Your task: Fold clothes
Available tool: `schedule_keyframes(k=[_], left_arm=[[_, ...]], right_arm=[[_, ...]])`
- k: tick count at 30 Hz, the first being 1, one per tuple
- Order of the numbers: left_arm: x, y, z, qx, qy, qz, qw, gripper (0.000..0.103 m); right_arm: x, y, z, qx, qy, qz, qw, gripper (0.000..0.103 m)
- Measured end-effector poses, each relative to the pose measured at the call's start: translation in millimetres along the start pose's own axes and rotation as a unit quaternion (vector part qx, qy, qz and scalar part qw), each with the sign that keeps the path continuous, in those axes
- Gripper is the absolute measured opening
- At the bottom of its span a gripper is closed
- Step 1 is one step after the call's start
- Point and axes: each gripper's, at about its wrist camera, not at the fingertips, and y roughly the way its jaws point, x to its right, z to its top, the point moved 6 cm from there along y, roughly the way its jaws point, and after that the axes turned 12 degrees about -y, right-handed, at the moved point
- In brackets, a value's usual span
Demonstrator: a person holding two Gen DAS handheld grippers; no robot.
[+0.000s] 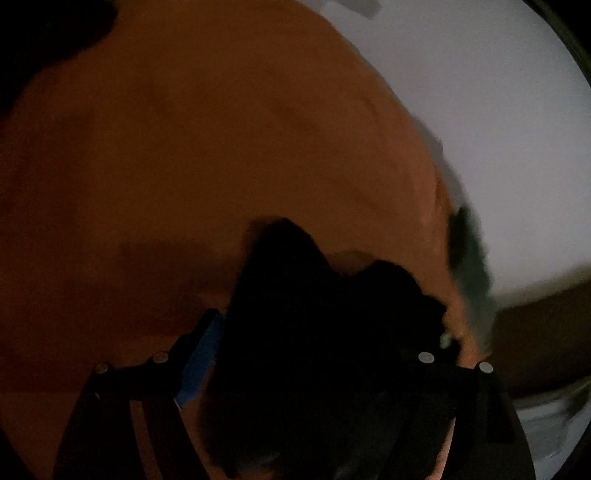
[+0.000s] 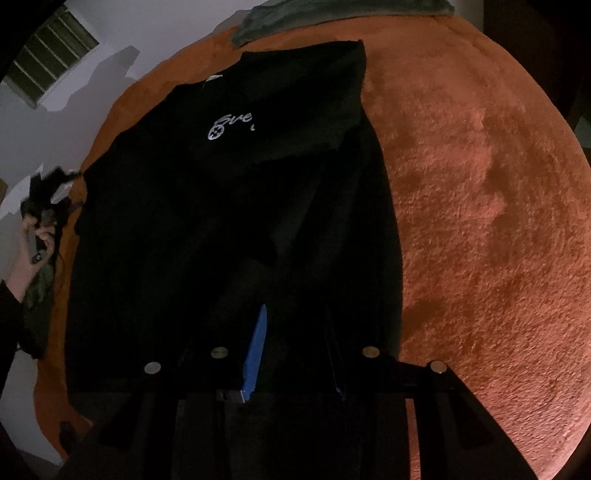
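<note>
Black cloth [image 1: 325,332] bunches up right in front of the left wrist camera, filling the gap between the 2 fingers of the left gripper [image 1: 317,354]. One finger's blue pad [image 1: 201,358] shows at the left edge of the bunch; the other finger is lost in darkness behind the fabric. The jaws appear to pinch this wad of cloth, though the dim, blurred view hides the actual contact. Beyond it stretches an orange plush blanket [image 1: 221,129], and past the blanket's edge a pale wall [image 1: 498,110].

From the right wrist view, the right gripper [image 2: 295,343] hovers low over a black T-shirt [image 2: 184,206] that lies spread on the same orange blanket [image 2: 480,221]. Its 2 fingers stand apart, blue pads [image 2: 256,350] facing each other with dark fabric visible between them; whether they touch the shirt I cannot tell. A sleeve or side panel is folded inward across the chest, partly covering a white printed logo [image 2: 231,127]. At the blanket's far edge lies a grey-green cloth [image 2: 332,14]. At the left border, a person's hand [image 2: 35,243] grips a dark handle, with some dark cloth hanging near it beside the shirt's edge.
</note>
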Motion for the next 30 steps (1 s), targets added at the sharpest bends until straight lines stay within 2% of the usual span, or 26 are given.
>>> schedule_keyframes(k=[3, 5, 7, 8, 9, 10, 13, 17, 19, 22, 24, 26, 27, 28, 30], left_arm=[[1, 7, 2, 0.007, 0.002, -0.008, 0.9999, 0.076], [4, 13, -1, 0.006, 0.012, -0.004, 0.9999, 0.063], [5, 14, -2, 0.004, 0.027, -0.003, 0.9996, 0.039], [4, 16, -4, 0.007, 0.037, 0.005, 0.9993, 0.030], [3, 18, -5, 0.012, 0.045, 0.015, 0.9988, 0.007], [2, 17, -5, 0.020, 0.047, 0.020, 0.9985, 0.005], [-1, 7, -5, 0.049, 0.034, 0.023, 0.9979, 0.005], [18, -7, -15, 0.079, 0.046, 0.030, 0.9954, 0.005], [44, -23, -33, 0.100, 0.085, 0.032, 0.9909, 0.004], [98, -35, -75, 0.101, 0.172, 0.020, 0.9797, 0.005], [144, -30, -121, 0.069, 0.250, 0.027, 0.9654, 0.005], [176, -16, -170, 0.000, 0.305, 0.052, 0.9510, 0.013], [188, -11, -189, -0.037, 0.321, 0.052, 0.9449, 0.018], [196, -12, -200, -0.059, 0.329, 0.041, 0.9415, 0.020], [204, -36, -209, -0.068, 0.318, 0.008, 0.9456, 0.025]], right_arm=[[1, 3, -2, -0.006, 0.008, 0.007, 1.000, 0.031], [0, 4, -4, -0.010, 0.009, 0.010, 1.000, 0.031], [-2, 7, -5, -0.014, 0.007, 0.012, 1.000, 0.031], [-2, 7, -5, -0.014, 0.007, 0.012, 1.000, 0.031], [-2, 7, -6, -0.014, 0.007, 0.012, 1.000, 0.031], [-2, 7, -7, -0.015, 0.008, 0.011, 1.000, 0.031], [-2, 7, -8, -0.015, 0.010, 0.010, 1.000, 0.031], [-2, 8, -11, -0.016, 0.012, 0.008, 1.000, 0.031], [-2, 8, -12, -0.017, 0.014, 0.007, 1.000, 0.031], [-2, 8, -14, -0.017, 0.016, 0.006, 1.000, 0.031], [-3, 8, -12, -0.018, 0.014, 0.006, 1.000, 0.031], [-3, 9, -11, -0.019, 0.013, 0.006, 1.000, 0.031], [-3, 9, -10, -0.019, 0.012, 0.006, 1.000, 0.031], [-4, 10, -9, -0.020, 0.011, 0.007, 1.000, 0.031], [-7, 9, -5, -0.017, 0.008, 0.007, 1.000, 0.031]])
